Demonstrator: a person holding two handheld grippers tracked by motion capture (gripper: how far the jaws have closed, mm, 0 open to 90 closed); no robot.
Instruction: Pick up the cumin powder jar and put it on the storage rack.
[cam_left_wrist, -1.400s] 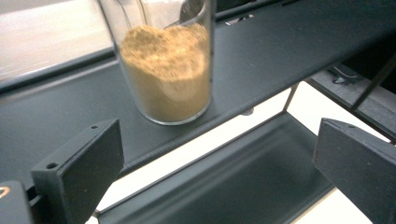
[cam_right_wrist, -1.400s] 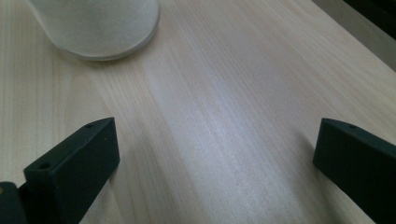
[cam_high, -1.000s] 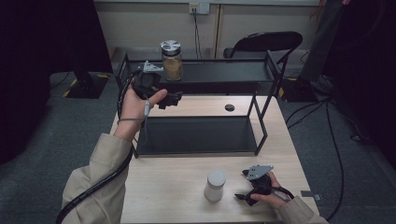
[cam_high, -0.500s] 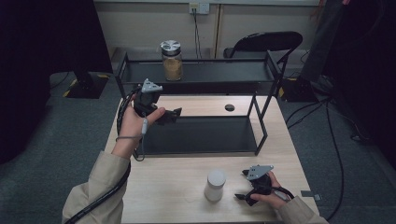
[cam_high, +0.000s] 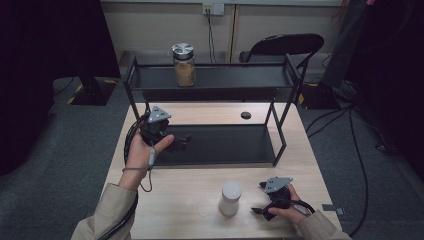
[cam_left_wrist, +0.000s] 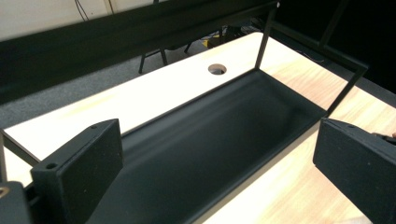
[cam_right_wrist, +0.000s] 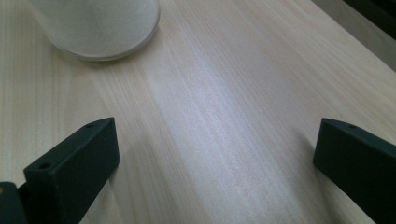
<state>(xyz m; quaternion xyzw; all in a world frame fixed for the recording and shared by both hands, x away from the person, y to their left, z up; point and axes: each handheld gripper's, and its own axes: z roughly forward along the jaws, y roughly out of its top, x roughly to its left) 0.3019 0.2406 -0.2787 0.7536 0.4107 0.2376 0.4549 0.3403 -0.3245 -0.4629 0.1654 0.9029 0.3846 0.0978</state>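
A glass jar with brown contents and a silver lid (cam_high: 184, 65) stands on the left of the black rack's top shelf (cam_high: 240, 80). A white jar (cam_high: 230, 198) (cam_right_wrist: 95, 25) stands on the wooden table near its front. My left gripper (cam_high: 183, 142) (cam_left_wrist: 219, 158) is open and empty, held over the left end of the rack's lower tray (cam_high: 230, 145) (cam_left_wrist: 210, 140). My right gripper (cam_high: 257, 199) (cam_right_wrist: 215, 163) rests low on the table to the right of the white jar, open, with bare wood between its jaws.
The rack's thin black posts (cam_high: 279, 135) rise at its corners. A round cable hole (cam_high: 245, 115) (cam_left_wrist: 217, 69) sits in the tabletop behind the lower tray. A black chair (cam_high: 280, 47) stands beyond the table. Bare wood (cam_high: 180, 195) lies left of the white jar.
My left gripper has come down and back from the top shelf, beside the brown jar, to the left end of the lower tray. The right gripper and both jars have stayed put.
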